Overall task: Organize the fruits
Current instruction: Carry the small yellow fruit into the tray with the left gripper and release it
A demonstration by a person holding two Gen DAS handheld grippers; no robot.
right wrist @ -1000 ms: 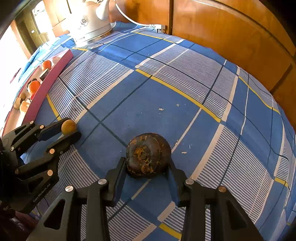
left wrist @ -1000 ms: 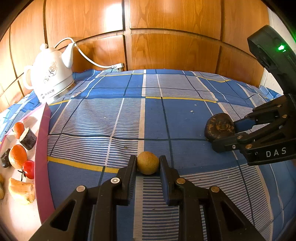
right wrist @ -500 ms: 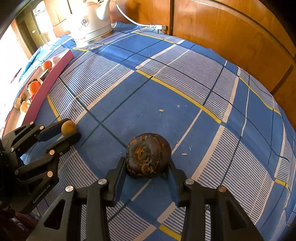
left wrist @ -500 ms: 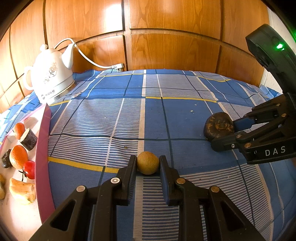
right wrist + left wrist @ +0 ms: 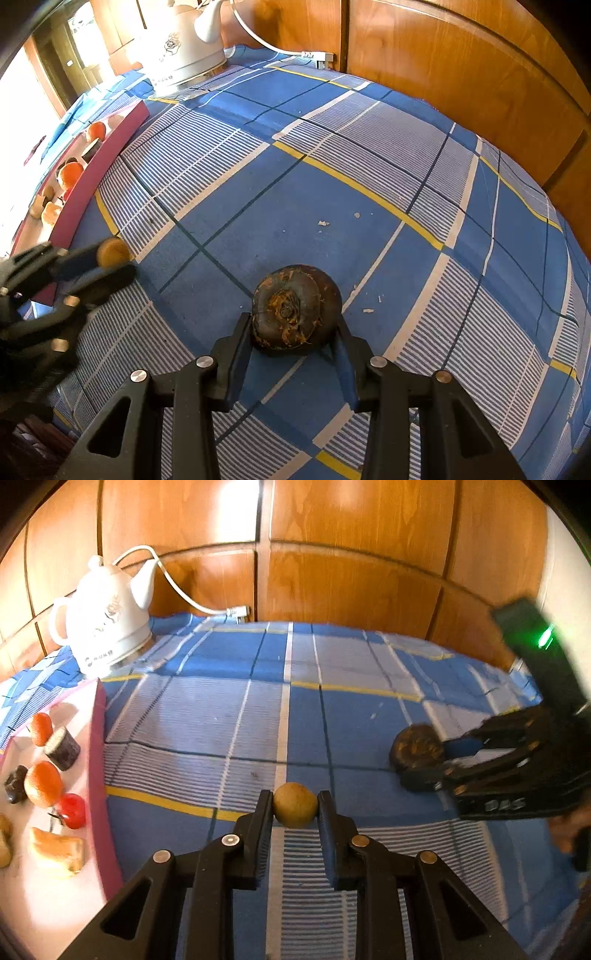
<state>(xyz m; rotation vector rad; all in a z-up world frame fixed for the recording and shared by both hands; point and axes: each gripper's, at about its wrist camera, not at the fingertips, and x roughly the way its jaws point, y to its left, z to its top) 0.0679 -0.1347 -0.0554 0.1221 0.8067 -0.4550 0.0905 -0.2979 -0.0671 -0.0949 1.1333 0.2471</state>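
My left gripper (image 5: 294,808) is shut on a small round tan fruit (image 5: 295,804), held above the blue plaid cloth. It also shows blurred in the right wrist view (image 5: 110,258), with the tan fruit (image 5: 110,252) between its fingers. My right gripper (image 5: 293,328) is shut on a dark brown round fruit (image 5: 295,308) just over the cloth. The brown fruit (image 5: 415,746) and the right gripper (image 5: 421,764) show at the right of the left wrist view. A pink-rimmed white tray (image 5: 99,746) at the left holds oranges (image 5: 42,782), a red fruit (image 5: 72,810) and other pieces.
A white electric kettle (image 5: 107,627) with a white cord (image 5: 192,602) stands at the back left on the cloth. Wooden wall panels (image 5: 351,583) close the back and right. The tray (image 5: 110,142) runs along the left edge in the right wrist view.
Both grippers have lifted with their fruits. The left wrist view has shifted toward the tray and kettle, with motion blur on the other gripper in each view.
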